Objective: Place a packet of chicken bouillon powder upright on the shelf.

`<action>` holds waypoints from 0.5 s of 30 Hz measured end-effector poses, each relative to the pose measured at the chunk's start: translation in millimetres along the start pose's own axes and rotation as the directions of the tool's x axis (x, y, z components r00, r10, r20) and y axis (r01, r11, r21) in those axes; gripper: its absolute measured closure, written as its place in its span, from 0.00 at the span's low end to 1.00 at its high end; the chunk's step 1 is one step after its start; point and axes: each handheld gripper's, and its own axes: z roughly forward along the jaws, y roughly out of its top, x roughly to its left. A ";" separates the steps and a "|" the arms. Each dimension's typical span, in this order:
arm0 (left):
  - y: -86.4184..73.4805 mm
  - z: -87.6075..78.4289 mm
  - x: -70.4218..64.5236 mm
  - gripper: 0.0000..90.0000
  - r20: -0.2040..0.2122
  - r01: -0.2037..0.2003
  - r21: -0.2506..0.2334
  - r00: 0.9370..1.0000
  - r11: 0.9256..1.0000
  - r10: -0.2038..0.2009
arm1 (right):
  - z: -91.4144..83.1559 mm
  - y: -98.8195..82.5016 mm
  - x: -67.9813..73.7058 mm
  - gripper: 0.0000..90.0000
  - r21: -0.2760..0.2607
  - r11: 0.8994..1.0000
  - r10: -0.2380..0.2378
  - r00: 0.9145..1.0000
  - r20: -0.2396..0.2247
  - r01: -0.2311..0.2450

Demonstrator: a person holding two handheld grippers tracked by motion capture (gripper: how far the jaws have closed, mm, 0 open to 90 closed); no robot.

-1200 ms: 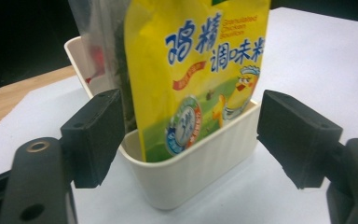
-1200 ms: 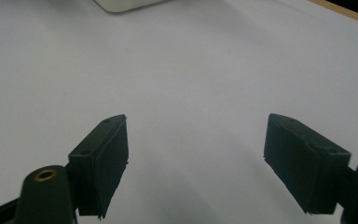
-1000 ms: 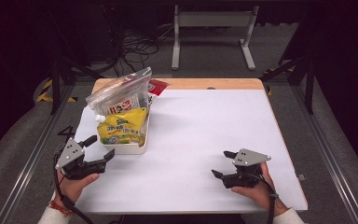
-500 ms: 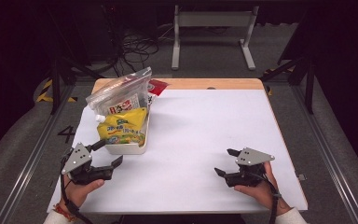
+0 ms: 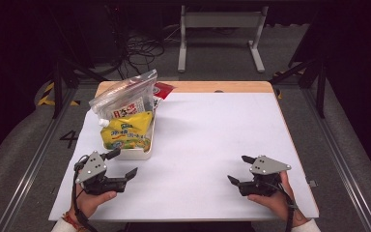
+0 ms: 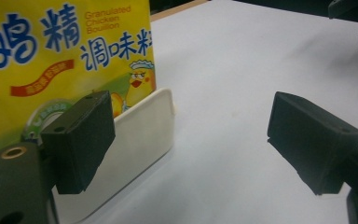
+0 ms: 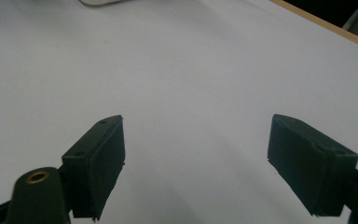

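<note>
A white container (image 5: 140, 153) stands at the table's left, with a yellow chicken-bouillon bag (image 5: 125, 134) upright in it and a clear zip bag (image 5: 124, 98) of packets behind. My left gripper (image 5: 125, 163) hovers just in front of the container, open, nothing between its jaws. In the left gripper view, the left gripper (image 6: 191, 140) has the yellow bag (image 6: 65, 56) and the container's white wall (image 6: 142, 133) close on the left. My right gripper (image 5: 238, 169) is open over bare table near the front right. The right gripper (image 7: 196, 158) faces white tabletop.
A red packet (image 5: 164, 89) lies behind the container at the far edge. The white mat (image 5: 212, 130) covers a wooden table (image 5: 232, 87). Metal floor rails (image 5: 34, 164) run along both sides, and a stand (image 5: 222, 34) and cables sit beyond the table.
The left hand has drawn its gripper toward the near edge and a little to the right, off the container's left side. The right gripper has barely shifted.
</note>
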 end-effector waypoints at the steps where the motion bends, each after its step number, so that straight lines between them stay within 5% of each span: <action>1: 0.1 2.6 -1.5 0.17 0.007 -0.006 0.009 1.000 1.000 0.006 | -1.5 -1.2 -0.2 0.21 0.002 1.000 0.001 1.000 0.005 -0.001; 15: 0.6 32.7 -19.7 0.17 0.080 -0.078 0.061 0.994 0.995 0.073 | -18.5 -17.9 -1.9 0.18 0.012 0.999 0.040 0.998 0.043 -0.040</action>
